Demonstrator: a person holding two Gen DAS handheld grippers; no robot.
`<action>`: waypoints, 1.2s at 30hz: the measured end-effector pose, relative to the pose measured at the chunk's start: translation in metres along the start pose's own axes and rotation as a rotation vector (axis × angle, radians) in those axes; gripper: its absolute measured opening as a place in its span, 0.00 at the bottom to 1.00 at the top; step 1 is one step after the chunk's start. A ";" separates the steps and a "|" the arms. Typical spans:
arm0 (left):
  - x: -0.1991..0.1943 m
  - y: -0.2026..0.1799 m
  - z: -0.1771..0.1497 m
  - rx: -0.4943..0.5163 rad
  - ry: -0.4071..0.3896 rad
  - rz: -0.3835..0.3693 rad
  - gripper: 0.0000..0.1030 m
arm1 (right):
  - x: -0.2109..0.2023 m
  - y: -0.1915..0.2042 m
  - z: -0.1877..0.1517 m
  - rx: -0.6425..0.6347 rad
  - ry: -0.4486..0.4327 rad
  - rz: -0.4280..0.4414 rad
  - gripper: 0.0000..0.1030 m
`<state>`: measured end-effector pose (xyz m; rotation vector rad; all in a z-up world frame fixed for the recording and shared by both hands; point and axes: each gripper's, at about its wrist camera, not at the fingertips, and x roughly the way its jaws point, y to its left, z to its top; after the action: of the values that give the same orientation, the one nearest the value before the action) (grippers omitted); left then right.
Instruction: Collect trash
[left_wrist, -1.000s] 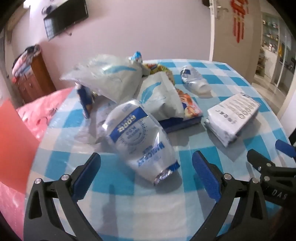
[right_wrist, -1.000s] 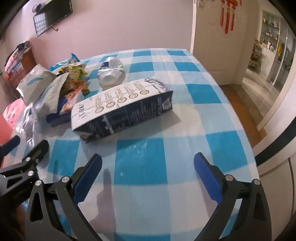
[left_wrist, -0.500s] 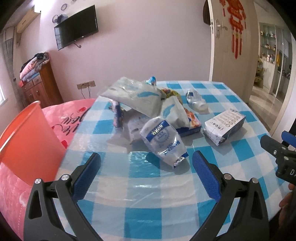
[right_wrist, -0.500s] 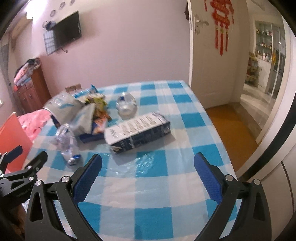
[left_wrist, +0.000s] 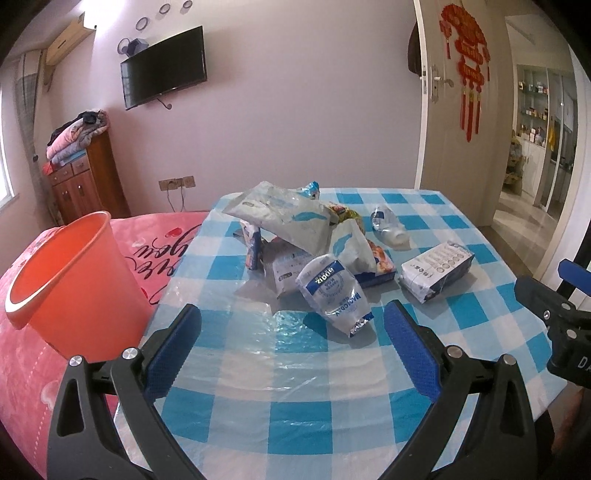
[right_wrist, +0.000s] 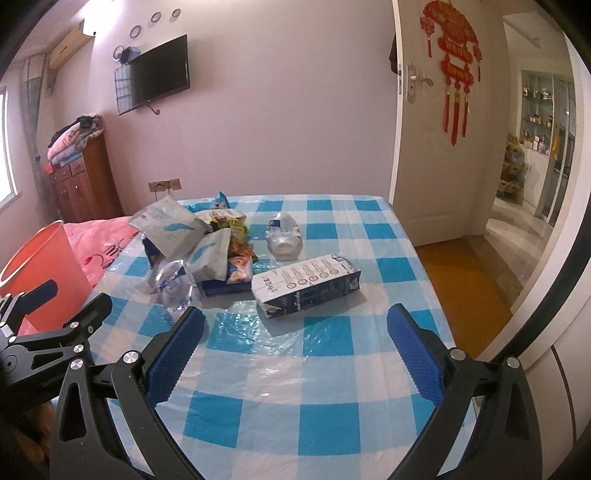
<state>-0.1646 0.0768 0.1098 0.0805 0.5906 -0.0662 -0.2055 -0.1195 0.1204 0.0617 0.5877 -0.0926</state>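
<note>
So, at your far left the orange bin (left_wrist: 70, 280) stands on the pink bedcover (left_wrist: 155, 251), just beside the table's (left_wrist: 295, 376) left edge, upright with its mouth open. Your left gripper (left_wrist: 291, 350) hangs over the near part of the checked cloth, its blue-padded fingers (left_wrist: 173, 350) spread wide and holding nothing. Ahead of it the trash sits heaped mid-table: a grey pouch (left_wrist: 284, 218) lies tilted on top, propped over a small blue packet (left_wrist: 254, 245) standing on end, and a clear bag with a blue label (left_wrist: 334, 291) slumps at the near side of the heap, closest to those fingers. A second grey pouch (left_wrist: 351, 247) leans against bright snack wrappers (left_wrist: 380, 258); their print is too small to read. Behind the heap to the right, a crushed bottle (left_wrist: 386, 225) lies on its side, apart from the rest. Further right, a carton (right_wrist: 306, 284) lies flat, on its own, near the heap but not touching it as far as you can tell. Your right gripper (right_wrist: 293, 352) hovers above the near cloth in front of that carton, fingers (right_wrist: 415, 356) likewise wide apart and empty. At the far right an open door (right_wrist: 424, 147) bears a red ornament (right_wrist: 454, 70).
</note>
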 end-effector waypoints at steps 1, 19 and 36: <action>-0.002 0.001 0.000 -0.004 -0.003 -0.001 0.96 | -0.002 0.001 0.000 0.001 -0.002 0.000 0.95; -0.017 0.006 0.001 -0.017 -0.029 -0.007 0.96 | -0.022 0.009 0.002 -0.006 -0.019 -0.006 0.95; -0.010 0.007 -0.001 -0.022 0.000 -0.011 0.96 | -0.019 0.014 0.000 -0.037 0.001 -0.021 0.95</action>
<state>-0.1733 0.0840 0.1148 0.0561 0.5912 -0.0709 -0.2197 -0.1042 0.1318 0.0194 0.5913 -0.1017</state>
